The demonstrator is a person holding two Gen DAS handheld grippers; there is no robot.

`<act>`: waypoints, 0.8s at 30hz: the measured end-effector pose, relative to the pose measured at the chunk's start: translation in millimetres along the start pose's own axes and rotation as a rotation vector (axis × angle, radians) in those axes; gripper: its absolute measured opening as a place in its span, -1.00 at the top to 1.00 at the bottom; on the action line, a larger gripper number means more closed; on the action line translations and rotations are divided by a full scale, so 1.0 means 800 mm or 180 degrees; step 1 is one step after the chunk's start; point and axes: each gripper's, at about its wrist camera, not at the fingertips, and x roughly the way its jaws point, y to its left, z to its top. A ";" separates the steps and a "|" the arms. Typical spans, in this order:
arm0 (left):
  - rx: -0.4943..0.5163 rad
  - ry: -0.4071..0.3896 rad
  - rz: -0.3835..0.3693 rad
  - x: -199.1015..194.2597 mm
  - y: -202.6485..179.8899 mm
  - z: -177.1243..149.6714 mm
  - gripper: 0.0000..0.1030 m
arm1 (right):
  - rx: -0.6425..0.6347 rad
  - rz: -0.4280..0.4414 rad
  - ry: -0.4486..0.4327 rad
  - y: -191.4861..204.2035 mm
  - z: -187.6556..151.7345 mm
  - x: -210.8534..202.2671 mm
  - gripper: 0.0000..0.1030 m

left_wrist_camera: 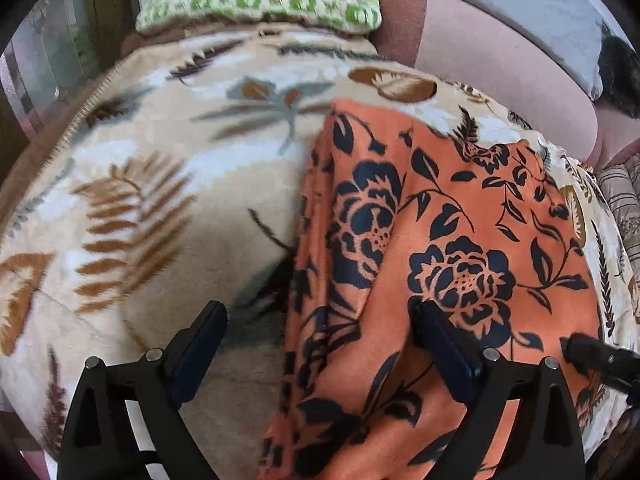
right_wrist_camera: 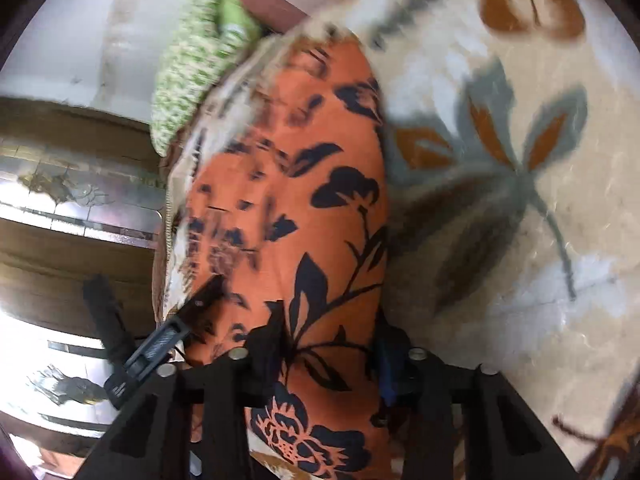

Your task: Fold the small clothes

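One orange floral garment [left_wrist_camera: 460,208] on the blanket [left_wrist_camera: 168,168], left gripper [left_wrist_camera: 320,344] spread, right gripper [right_wrist_camera: 326,364] pinching it.

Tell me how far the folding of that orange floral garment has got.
Done: the orange garment lies on the leaf-print blanket with its left edge bunched up or doubled over.
In hand: the right gripper has fabric between its jaws, seemingly gripping it; the left gripper stands open, one finger over the cloth.
Left: no compact, finished fold shows, so most folding remains.
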 end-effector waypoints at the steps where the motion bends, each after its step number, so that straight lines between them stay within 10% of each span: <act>1: -0.0047 -0.0067 0.0020 -0.013 0.006 -0.001 -0.84 | 0.0021 -0.0149 0.0063 -0.007 0.000 0.009 0.15; 5: -0.0287 -0.0295 -0.0192 -0.065 0.041 -0.016 -0.84 | 0.0290 0.0016 0.0030 -0.032 -0.007 0.000 -0.30; 9: -0.0074 0.0067 0.0209 -0.033 0.053 -0.043 -0.84 | 0.0089 -0.0222 -0.0337 -0.012 -0.015 -0.046 -0.31; 14: -0.0343 0.0138 0.0115 -0.039 0.071 -0.045 -0.80 | -0.0344 -0.0212 -0.0544 0.036 -0.025 -0.079 -0.31; 24: -0.0463 0.0152 -0.0759 -0.027 0.053 0.035 -0.79 | -0.0553 0.0049 -0.0279 0.061 -0.040 -0.030 -0.38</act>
